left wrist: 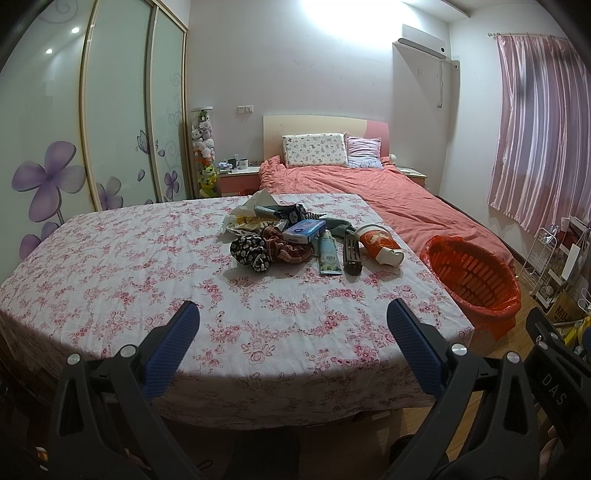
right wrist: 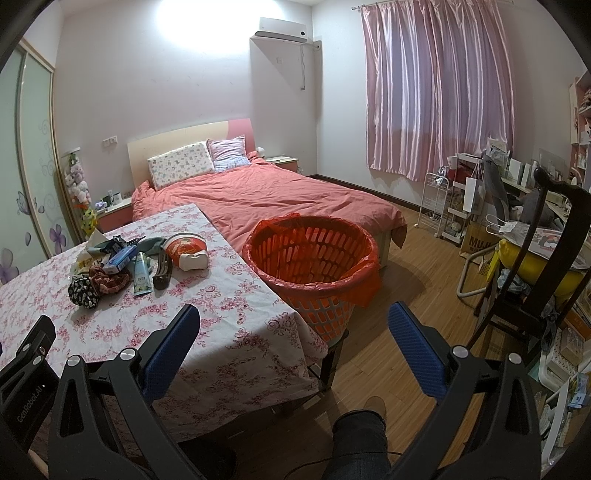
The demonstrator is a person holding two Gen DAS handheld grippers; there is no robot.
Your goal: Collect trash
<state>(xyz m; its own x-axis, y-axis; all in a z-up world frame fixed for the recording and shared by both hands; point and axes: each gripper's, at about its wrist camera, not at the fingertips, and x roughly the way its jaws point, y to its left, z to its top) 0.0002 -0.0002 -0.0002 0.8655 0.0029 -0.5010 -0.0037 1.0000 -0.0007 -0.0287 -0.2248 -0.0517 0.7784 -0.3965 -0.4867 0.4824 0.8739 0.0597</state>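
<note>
Beyond my table stands a bed [right wrist: 258,195] under a salmon cover, with two pillows [left wrist: 314,149] against its headboard. Pink curtains [right wrist: 439,88] hang over the window, an air conditioner [right wrist: 282,27] sits high on the wall, and flower-printed wardrobe doors [left wrist: 110,110] line the left side.

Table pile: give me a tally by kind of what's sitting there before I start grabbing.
Crumpled wrappers and paper: 1 heap, pieces too tangled to count
Cloth pieces: 3, black floral, plaid, grey-green
Blue box: 1
Tube: 1
Dark comb-like item: 1
Red paper cup: 1
Total: 8
</note>
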